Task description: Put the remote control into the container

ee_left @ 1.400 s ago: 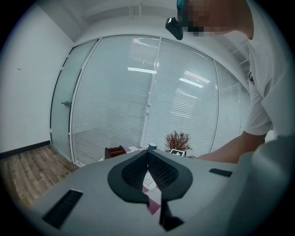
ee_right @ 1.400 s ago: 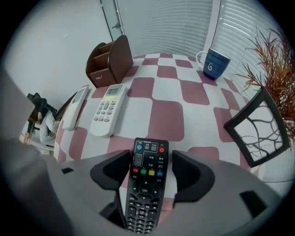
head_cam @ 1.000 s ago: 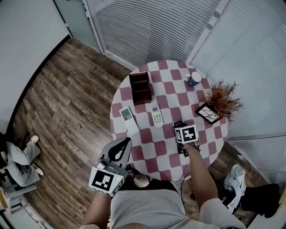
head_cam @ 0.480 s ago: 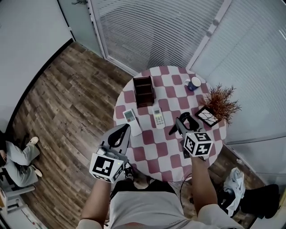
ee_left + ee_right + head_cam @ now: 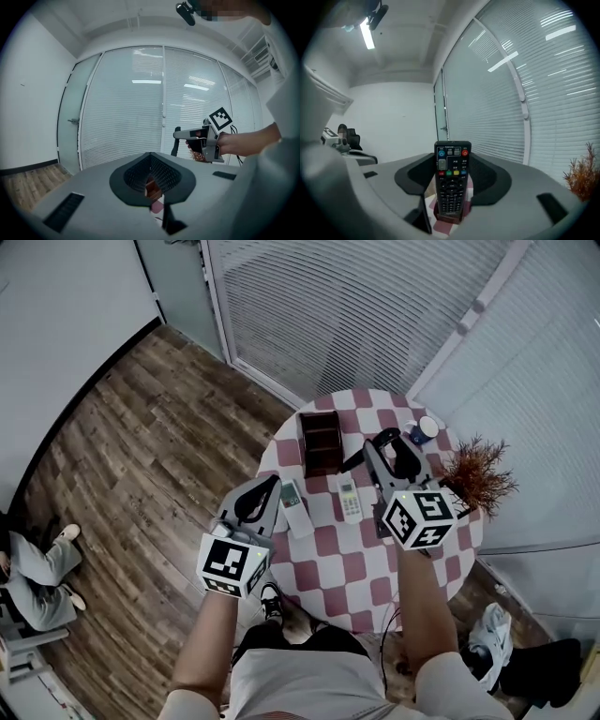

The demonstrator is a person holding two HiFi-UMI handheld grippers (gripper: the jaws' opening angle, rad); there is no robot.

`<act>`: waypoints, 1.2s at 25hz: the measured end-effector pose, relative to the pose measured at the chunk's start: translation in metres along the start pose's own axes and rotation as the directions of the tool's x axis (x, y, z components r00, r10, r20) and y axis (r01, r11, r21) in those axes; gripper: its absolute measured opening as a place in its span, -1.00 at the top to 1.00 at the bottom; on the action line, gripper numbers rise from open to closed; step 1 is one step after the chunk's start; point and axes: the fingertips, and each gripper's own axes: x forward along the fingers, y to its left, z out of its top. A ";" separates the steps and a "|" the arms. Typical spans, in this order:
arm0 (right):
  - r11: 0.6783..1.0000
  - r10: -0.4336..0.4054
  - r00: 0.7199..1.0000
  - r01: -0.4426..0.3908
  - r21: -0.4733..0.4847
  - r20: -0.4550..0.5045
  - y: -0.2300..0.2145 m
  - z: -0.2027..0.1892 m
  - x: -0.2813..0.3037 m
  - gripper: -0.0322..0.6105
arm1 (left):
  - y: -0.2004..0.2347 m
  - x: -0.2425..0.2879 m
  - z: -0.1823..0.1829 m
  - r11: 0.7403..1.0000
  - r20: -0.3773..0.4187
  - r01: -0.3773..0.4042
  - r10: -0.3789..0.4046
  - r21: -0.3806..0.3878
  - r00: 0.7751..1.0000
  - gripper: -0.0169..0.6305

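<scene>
My right gripper point(image 5: 380, 442) is up above the checkered table point(image 5: 323, 563), just right of the brown wooden container point(image 5: 321, 442). It is shut on a black remote control point(image 5: 451, 173), which stands upright across the jaws; they have closed a little further on it. From above, the black remote control point(image 5: 356, 457) hangs as a dark bar below the fingertips. My left gripper point(image 5: 272, 486) hovers at the table's left edge with its jaws together and nothing in them. Through its slit I glimpse the container point(image 5: 151, 187).
Two white remotes point(image 5: 293, 502) point(image 5: 349, 498) lie on the cloth in front of the container. A mug point(image 5: 427, 430) and a dried plant point(image 5: 478, 474) stand at the table's right side. A seated person's legs point(image 5: 28, 577) show at the far left on the wooden floor.
My right gripper has lifted off the tabletop with the black remote and swung up toward the container. My left gripper has moved forward to the table's left edge.
</scene>
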 end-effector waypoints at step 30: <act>0.997 -0.067 0.991 0.061 -0.050 -0.115 -0.004 -0.081 0.175 0.18 | 0.079 0.060 -0.072 0.996 -0.066 0.008 -0.014 -0.085 0.998 0.92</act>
